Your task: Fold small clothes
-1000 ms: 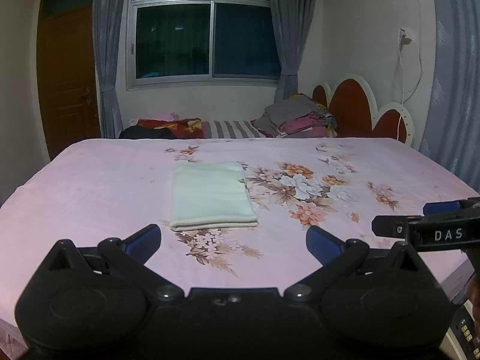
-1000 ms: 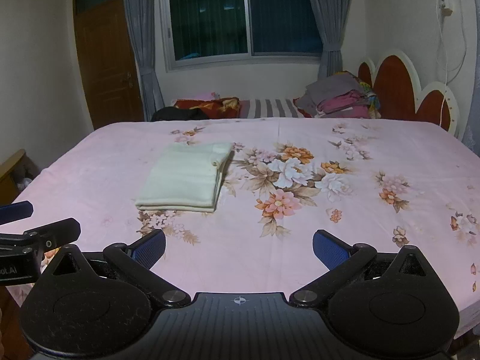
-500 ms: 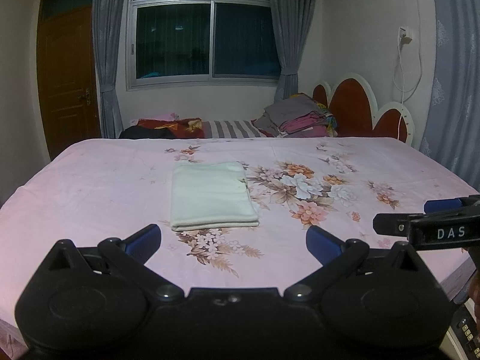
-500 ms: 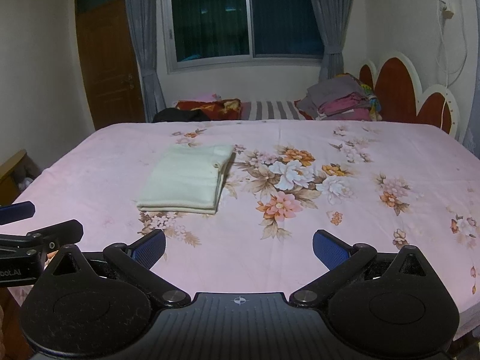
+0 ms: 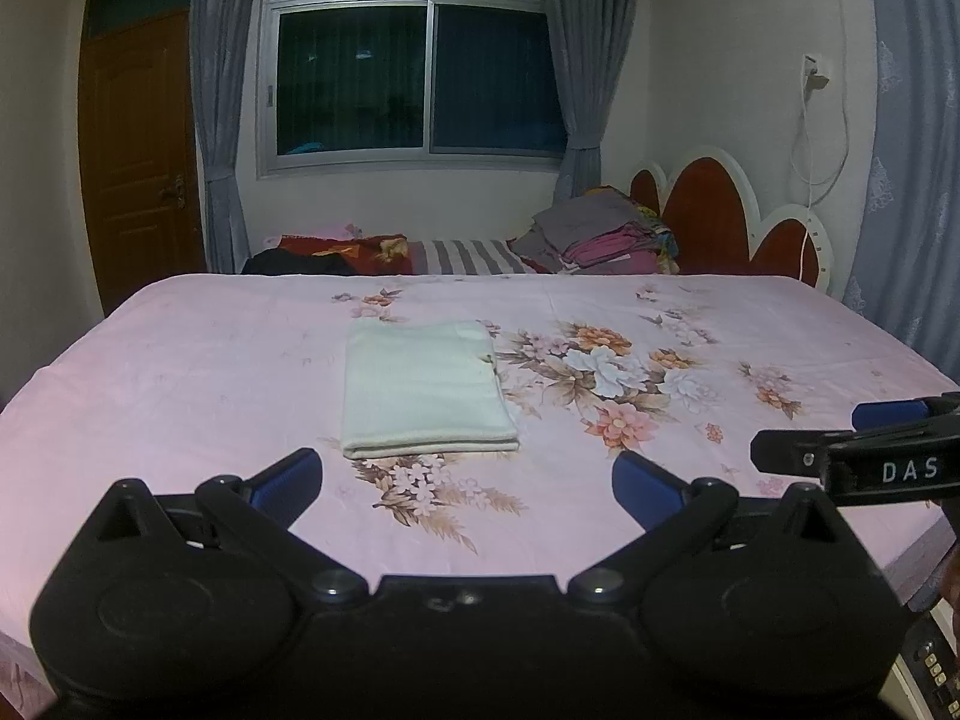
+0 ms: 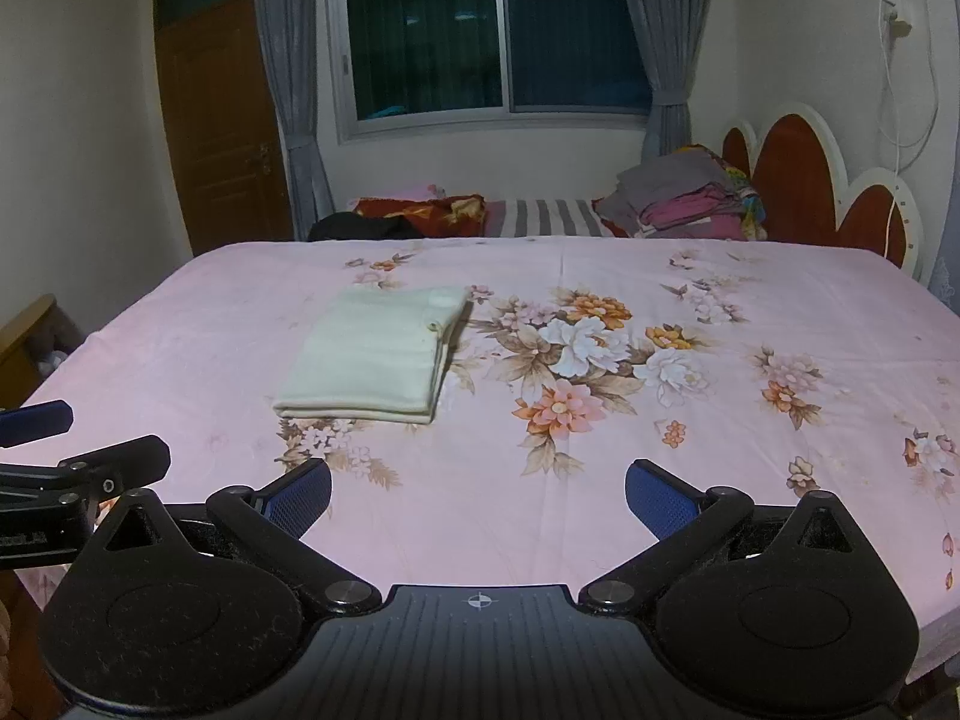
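left gripper (image 5: 465, 477): jaws spread wide, nothing held, kept above near bed edge | right gripper (image 6: 478, 489): jaws spread wide, nothing held | cream garment (image 5: 426, 387): folded flat, laid on pink floral bedsheet (image 5: 180, 372), left of flower print, apart from both grippers

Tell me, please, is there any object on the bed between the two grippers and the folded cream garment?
Nothing visible. Between the left gripper and the folded cream garment lies only bare floral bedsheet. The same holds for the right gripper. Both are open and hold nothing. The pile of clothes lies far behind.
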Available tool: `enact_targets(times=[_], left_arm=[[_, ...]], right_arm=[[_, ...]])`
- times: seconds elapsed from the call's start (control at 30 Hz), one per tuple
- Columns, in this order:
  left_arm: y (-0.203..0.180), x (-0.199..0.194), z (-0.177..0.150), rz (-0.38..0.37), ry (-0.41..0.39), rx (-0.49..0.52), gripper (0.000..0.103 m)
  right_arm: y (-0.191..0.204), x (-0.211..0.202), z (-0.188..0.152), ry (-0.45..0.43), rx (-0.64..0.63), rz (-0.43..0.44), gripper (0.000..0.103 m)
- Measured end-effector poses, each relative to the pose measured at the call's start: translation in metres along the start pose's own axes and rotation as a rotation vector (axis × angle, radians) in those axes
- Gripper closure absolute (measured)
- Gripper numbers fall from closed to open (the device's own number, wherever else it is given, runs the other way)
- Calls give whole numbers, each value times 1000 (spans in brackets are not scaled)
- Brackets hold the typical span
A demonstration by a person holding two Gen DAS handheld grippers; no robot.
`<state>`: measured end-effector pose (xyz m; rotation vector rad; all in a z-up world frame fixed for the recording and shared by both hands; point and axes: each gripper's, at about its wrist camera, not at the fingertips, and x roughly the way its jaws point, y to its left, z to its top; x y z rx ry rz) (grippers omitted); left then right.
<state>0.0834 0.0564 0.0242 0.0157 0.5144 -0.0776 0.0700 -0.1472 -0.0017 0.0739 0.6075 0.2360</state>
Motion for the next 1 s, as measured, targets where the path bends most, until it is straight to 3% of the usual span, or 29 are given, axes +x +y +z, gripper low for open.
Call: enact_targets(times=[0.8,1.0], left_arm=[[-11,-1,-6,22,-6,-18,1],[-13,0,-8,-11,9,-9,2]], right_arm=[[-4,0,-5,1,-15,14,0],[-6,1,-6,8,-21,23,0]])
